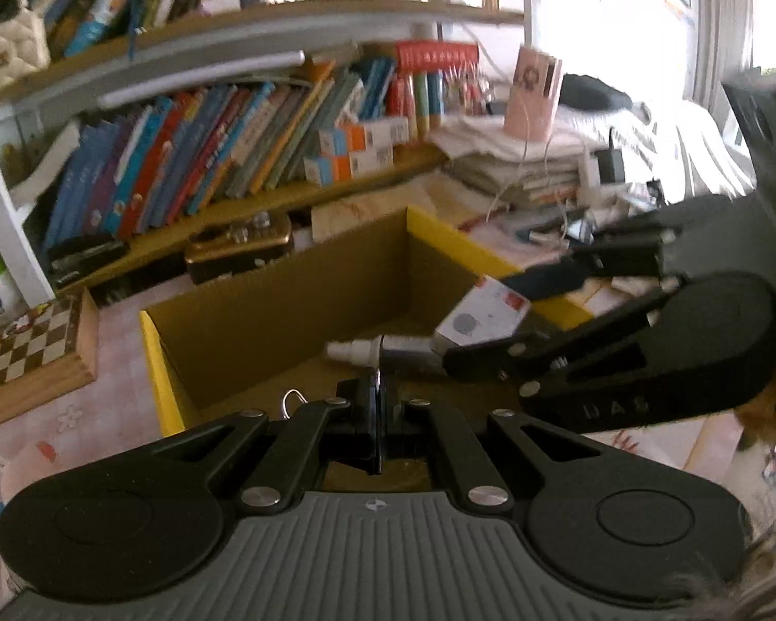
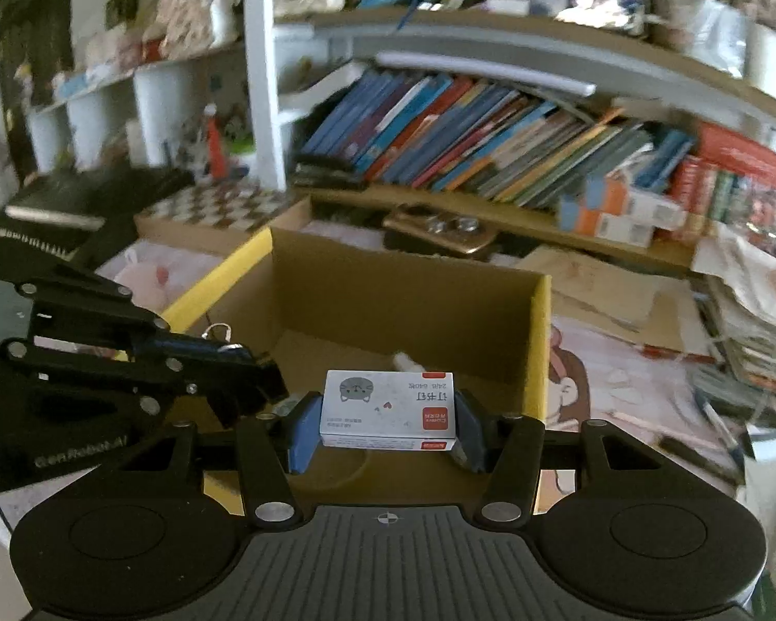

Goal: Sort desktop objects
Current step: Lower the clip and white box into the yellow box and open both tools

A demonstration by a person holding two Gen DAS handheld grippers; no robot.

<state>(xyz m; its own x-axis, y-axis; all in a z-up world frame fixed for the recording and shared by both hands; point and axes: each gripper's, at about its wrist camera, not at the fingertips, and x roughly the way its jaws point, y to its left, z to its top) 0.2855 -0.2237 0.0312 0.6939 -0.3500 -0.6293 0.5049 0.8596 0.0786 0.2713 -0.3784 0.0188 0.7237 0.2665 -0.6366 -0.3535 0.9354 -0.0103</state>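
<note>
Staple box [image 2: 388,409] clamped in right tool [image 2: 385,432], poised above cardboard box [image 2: 408,300] for dropping in, while left tool [image 1: 377,416] pinches shut on a keyring [image 1: 292,401].

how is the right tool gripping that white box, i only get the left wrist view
Observer: The right tool clamps the white box by its short ends, between blue pads.
Operator: anything printed on it
Observer: A grey cat face and a red square label.
Operator: whats left of the chessboard
Observer: A black notebook lies to its left.
</note>
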